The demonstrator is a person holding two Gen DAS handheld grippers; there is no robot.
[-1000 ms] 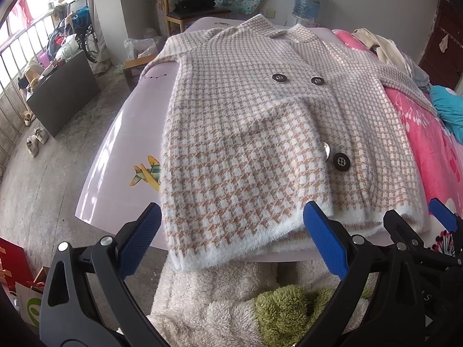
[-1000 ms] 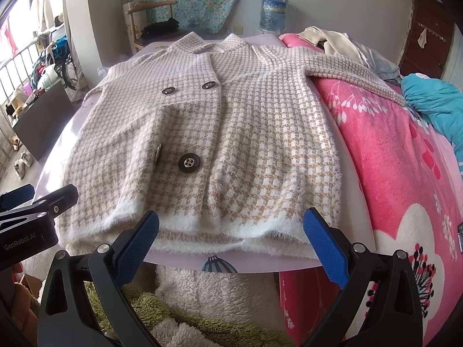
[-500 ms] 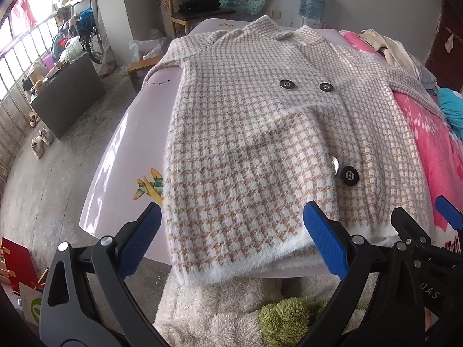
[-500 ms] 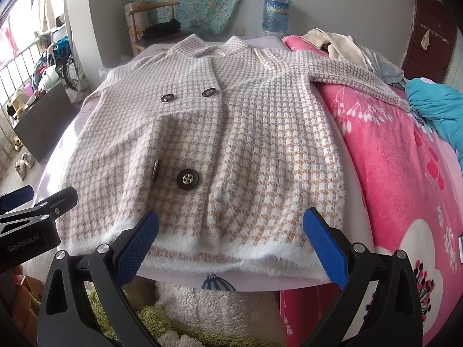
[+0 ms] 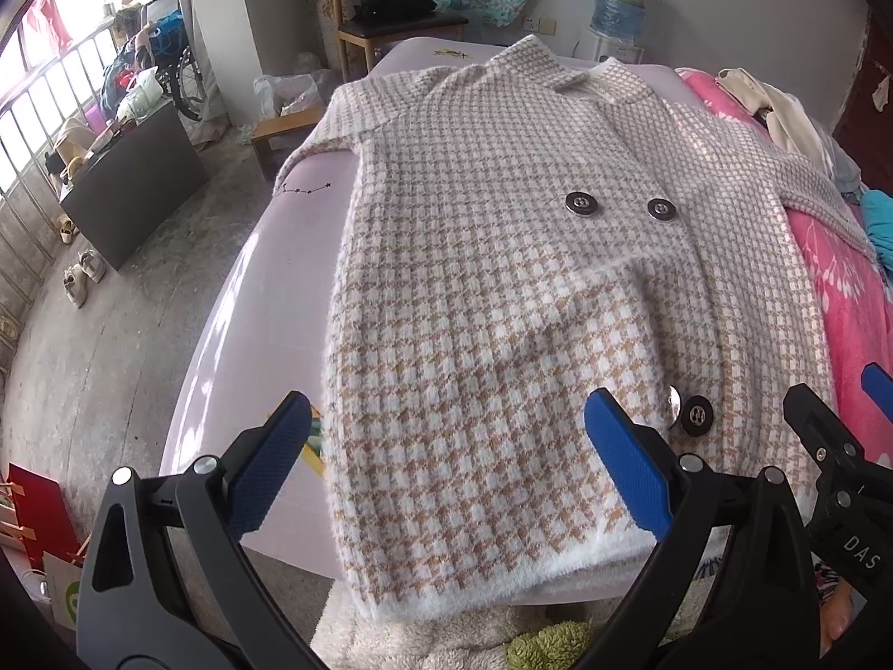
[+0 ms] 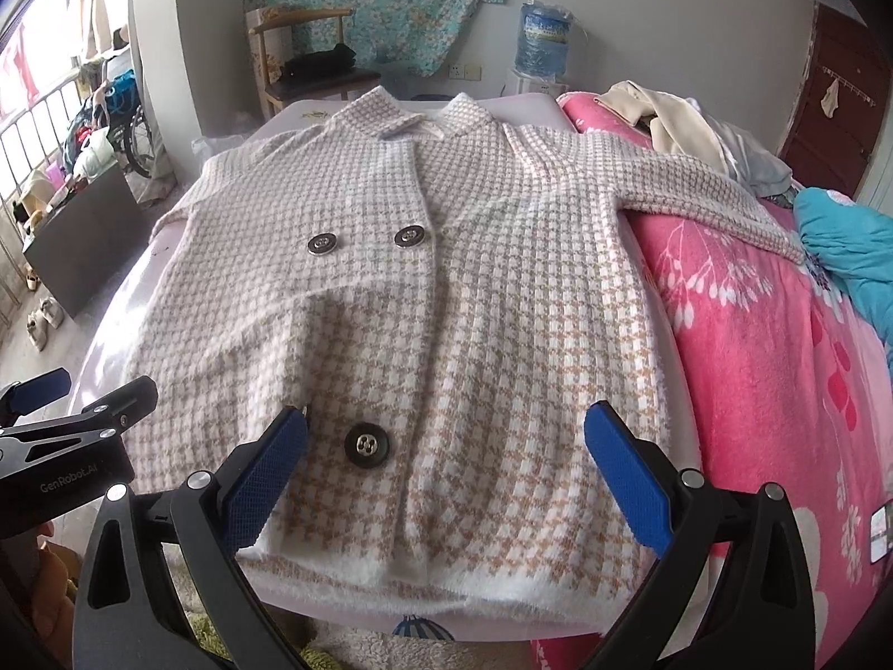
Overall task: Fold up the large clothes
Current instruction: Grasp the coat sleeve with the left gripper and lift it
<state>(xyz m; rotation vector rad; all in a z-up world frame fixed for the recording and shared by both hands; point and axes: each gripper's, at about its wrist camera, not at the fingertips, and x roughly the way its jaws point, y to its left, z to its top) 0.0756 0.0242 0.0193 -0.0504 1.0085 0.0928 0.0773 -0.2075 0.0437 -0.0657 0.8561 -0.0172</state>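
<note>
A beige and white houndstooth coat (image 5: 519,290) with dark buttons lies flat, front up, on a pale pink sheet (image 5: 251,324), collar at the far end. It also shows in the right wrist view (image 6: 446,290). Its right sleeve (image 6: 709,195) stretches out over the pink blanket. My left gripper (image 5: 446,463) is open and empty above the coat's near left hem. My right gripper (image 6: 446,469) is open and empty above the near right hem, close to a black button (image 6: 365,445). Each gripper shows at the edge of the other's view.
A pink flowered blanket (image 6: 781,368) covers the bed's right side, with a cream garment (image 6: 670,117) and a teal one (image 6: 848,245) on it. A fluffy white and green textile (image 5: 502,636) lies below the near edge. A wooden chair (image 5: 390,17), water bottle (image 6: 544,36) and dark cabinet (image 5: 134,190) stand beyond.
Both grippers have moved forward over the coat's hem, so the coat looms larger and the hem sits between the open fingers. The coat itself has not moved.
</note>
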